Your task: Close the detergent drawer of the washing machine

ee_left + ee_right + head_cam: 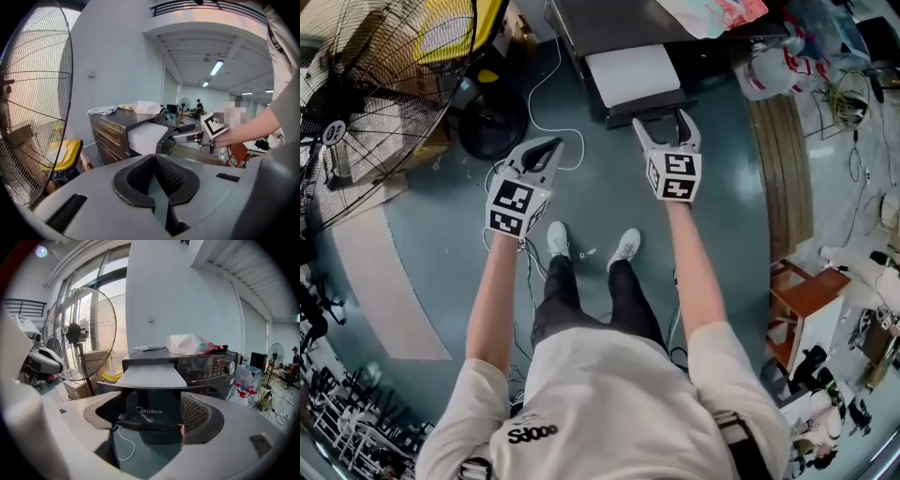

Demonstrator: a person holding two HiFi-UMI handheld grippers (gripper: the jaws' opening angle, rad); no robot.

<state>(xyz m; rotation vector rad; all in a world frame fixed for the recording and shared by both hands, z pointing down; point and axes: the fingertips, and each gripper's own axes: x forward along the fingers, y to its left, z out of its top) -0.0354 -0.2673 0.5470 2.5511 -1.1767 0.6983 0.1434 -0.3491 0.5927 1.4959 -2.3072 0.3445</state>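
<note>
A large black wire-cage floor fan [356,112] fills the upper left of the head view. To its right, at centre left, the left gripper [546,150] is held over the blue-grey floor [441,253]. Only the left gripper view shows its jaws pressed together with nothing between them. At top centre stands the dark grey washing machine [609,23], its pale grey detergent drawer [633,75] pulled well out toward the person. From above the drawer shows only a flat light top. The right gripper view adds its dark front, lettered Midea, and the control dial on the panel to its right. The right gripper [664,127] points at the drawer's front edge with its jaws spread wide. In its own view the dark front sits between them, though I cannot tell whether they touch it.
</note>
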